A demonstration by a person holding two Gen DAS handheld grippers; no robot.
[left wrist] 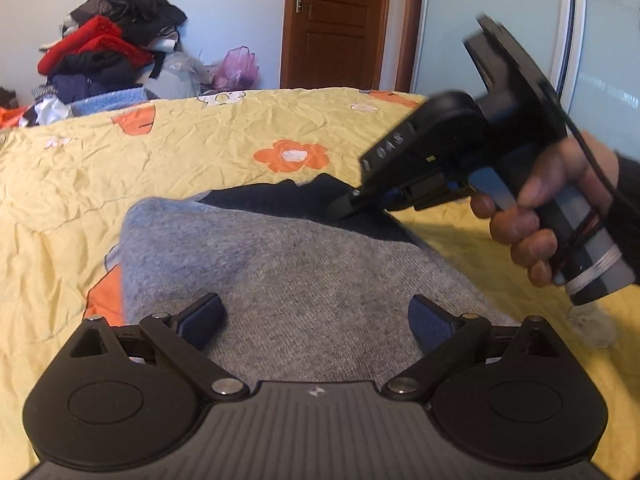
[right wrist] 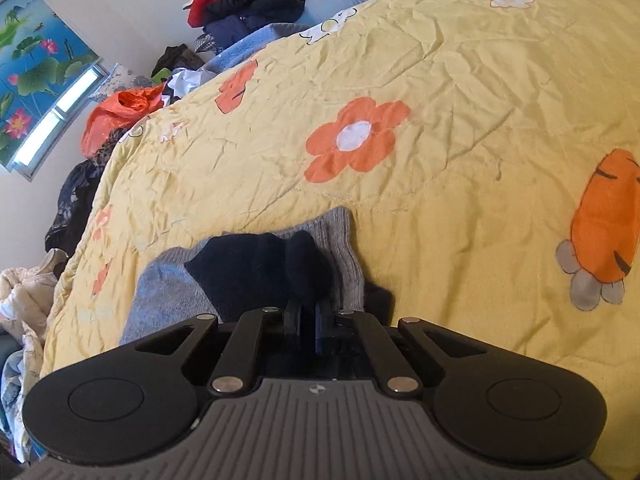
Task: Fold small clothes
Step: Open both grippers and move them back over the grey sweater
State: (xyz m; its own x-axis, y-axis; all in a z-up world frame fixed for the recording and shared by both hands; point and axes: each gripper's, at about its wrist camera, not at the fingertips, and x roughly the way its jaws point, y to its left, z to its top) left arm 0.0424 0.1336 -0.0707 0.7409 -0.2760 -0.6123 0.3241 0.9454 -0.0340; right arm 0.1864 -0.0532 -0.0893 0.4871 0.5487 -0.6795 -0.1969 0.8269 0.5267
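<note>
A small knitted garment of grey wool with a dark navy part (left wrist: pixel 304 264) lies on a wrinkled yellow bed cover printed with orange flowers (left wrist: pixel 200 152). The grey body is spread flat and the navy part is at its far end.

The left gripper (left wrist: pixel 316 322) hovers over the near grey area; its two blue-padded fingers (left wrist: pixel 202 320) stand wide apart with only the knit visible between them, and they hold nothing.

The right gripper (right wrist: pixel 307 312) has its fingers drawn together, and a fold of the navy fabric (right wrist: pixel 280 268) is clamped between them, bunched up in front of the tips. In the left wrist view the same gripper (left wrist: pixel 352 204) comes in from the right, tilted down to the navy edge, with a person's hand (left wrist: pixel 532 220) around its handle.

Behind the bed a pile of red, black and blue clothes (left wrist: pixel 104 52) leans at the wall, beside a brown wooden door (left wrist: pixel 336 24).
</note>
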